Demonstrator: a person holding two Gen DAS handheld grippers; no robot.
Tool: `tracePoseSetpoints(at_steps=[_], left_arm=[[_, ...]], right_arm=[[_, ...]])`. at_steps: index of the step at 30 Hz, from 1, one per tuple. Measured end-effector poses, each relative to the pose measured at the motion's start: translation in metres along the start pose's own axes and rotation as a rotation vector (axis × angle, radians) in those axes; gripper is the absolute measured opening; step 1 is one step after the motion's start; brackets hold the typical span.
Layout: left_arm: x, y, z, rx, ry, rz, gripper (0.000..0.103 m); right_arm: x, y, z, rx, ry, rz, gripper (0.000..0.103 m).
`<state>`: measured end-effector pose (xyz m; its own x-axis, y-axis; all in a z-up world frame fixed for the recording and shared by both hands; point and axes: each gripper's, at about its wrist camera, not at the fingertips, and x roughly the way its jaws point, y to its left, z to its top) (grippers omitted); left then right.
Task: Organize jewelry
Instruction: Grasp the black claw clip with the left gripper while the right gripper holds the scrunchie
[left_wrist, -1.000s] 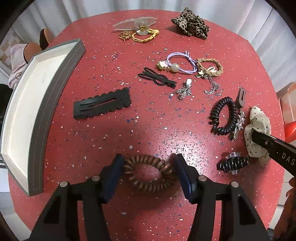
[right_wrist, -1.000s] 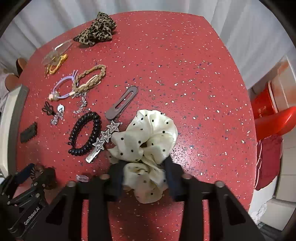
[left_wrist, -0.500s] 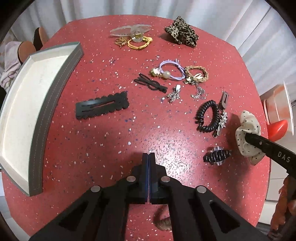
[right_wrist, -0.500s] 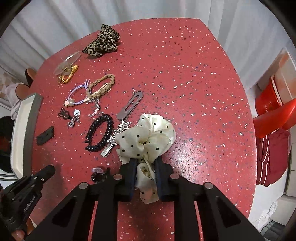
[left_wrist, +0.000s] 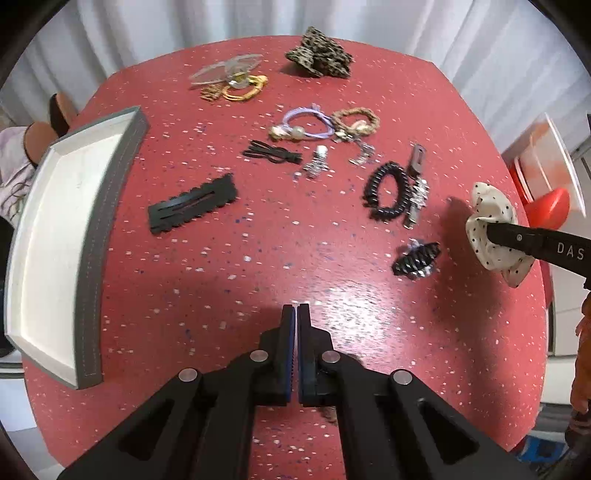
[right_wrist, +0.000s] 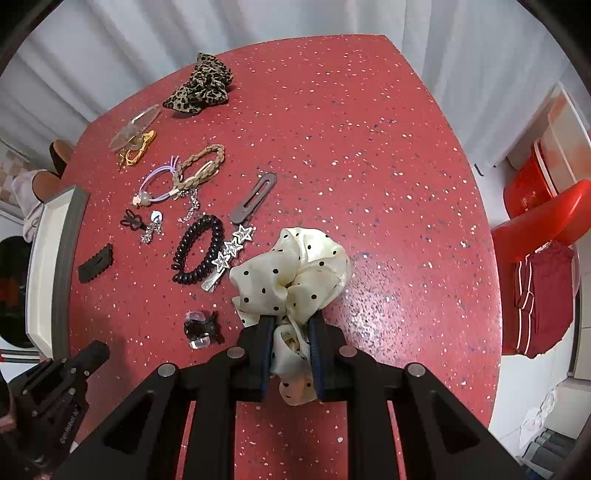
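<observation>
In my right wrist view the right gripper (right_wrist: 290, 354) pinches the cream dotted scrunchie (right_wrist: 291, 273) over the red table (right_wrist: 369, 147). Only my left view shows the whole tray (left_wrist: 55, 236); there the left gripper (left_wrist: 296, 325) is pressed together. I count two scrunchies, one being the leopard scrunchie (right_wrist: 201, 85).

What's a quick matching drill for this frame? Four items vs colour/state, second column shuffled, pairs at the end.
Items:
1. polka-dot scrunchie
2. spiral hair tie
3. tray
4. left gripper

States:
A. black, lying on the red table beside the star clip
B. shut, nothing visible between the fingers
C. cream, pinched in the right gripper
D. white inside, grey rim, nothing in it

Pairs: 1-C, 2-A, 3-D, 4-B
</observation>
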<state>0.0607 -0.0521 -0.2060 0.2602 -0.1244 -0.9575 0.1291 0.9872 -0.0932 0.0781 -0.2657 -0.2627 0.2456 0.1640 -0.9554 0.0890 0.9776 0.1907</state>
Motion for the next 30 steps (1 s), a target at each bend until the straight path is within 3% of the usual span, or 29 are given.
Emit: tracePoseSetpoints(at_steps=[4,5,6,7,8,15,18,19,22,30], left_arm=[[-0.001,-0.013,0.006,0.031,-0.012,-0.032,0.002],[0.0,-0.017,0.008,0.04,-0.01,-0.036,0.022],[0.0,-0.022,0.01,0.048,-0.005,-0.04,0.055],[0.0,-0.026,0.012,0.047,0.002,-0.03,0.099],[0.0,-0.031,0.013,0.05,-0.032,-0.022,0.103],[0.029,-0.065,0.021,0.145,-0.044,-0.007,0.103],[0.054,-0.075,0.031,0.157,-0.008,-0.031,0.101],[0.059,-0.077,0.032,0.158,-0.002,-0.034,0.093],[0.081,-0.086,0.036,0.173,0.023,-0.038,0.089],[0.108,-0.103,0.039,0.195,0.015,-0.038,0.061]], right_arm=[[-0.003,-0.005,-0.004,0.014,-0.001,0.007,0.019],[-0.004,-0.007,-0.005,0.018,-0.002,0.01,0.019],[-0.006,-0.009,-0.006,0.022,-0.002,0.013,0.019],[-0.006,-0.01,-0.007,0.026,-0.002,0.015,0.019],[-0.007,-0.012,-0.006,0.033,-0.002,0.019,0.019],[-0.013,-0.022,-0.005,0.067,-0.019,0.04,0.019],[-0.016,-0.027,-0.005,0.073,-0.027,0.044,0.019],[-0.017,-0.028,-0.005,0.076,-0.029,0.044,0.019],[-0.019,-0.035,-0.007,0.084,-0.029,0.044,0.019],[-0.017,-0.046,-0.009,0.102,-0.018,0.043,0.019]])
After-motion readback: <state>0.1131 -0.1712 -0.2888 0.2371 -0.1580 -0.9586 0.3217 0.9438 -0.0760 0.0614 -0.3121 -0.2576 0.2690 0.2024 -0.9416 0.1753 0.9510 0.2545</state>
